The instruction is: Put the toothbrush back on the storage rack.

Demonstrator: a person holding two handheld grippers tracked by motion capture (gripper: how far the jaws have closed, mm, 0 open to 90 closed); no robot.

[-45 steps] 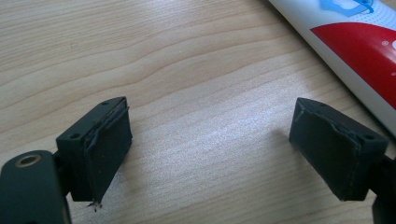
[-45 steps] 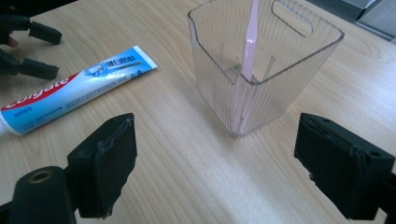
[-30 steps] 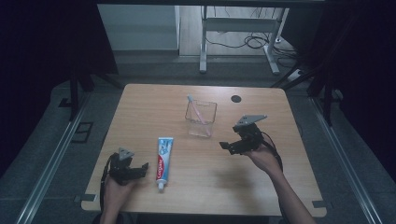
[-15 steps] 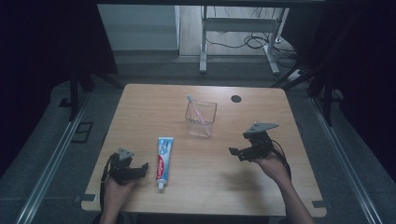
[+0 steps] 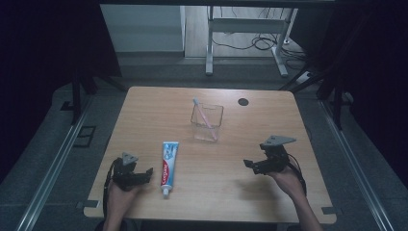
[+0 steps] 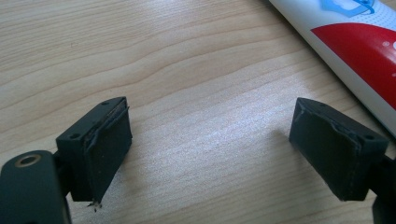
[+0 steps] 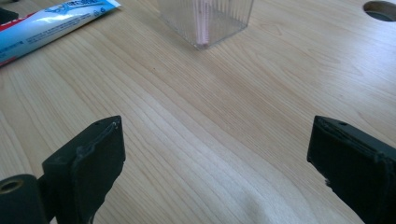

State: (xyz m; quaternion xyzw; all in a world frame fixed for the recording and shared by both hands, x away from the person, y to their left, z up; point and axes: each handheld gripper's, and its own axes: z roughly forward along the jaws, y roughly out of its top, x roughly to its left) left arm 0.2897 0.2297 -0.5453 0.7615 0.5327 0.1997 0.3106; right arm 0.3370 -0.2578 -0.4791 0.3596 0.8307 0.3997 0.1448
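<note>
a clear plastic box stands upright near the middle of the wooden table, and one pink toothbrush leans inside it, head poking above the rim. towards the person's side and left of the box lies a toothpaste tube, blue, white and red, cap end pointing at the person; its print is too small to read. the left gripper rests low just beside the tube, jaws spread, nothing between them. the right gripper is well apart on the right, jaws just opening wide over bare wood, empty. a dark round hole sits beyond the box.
</note>
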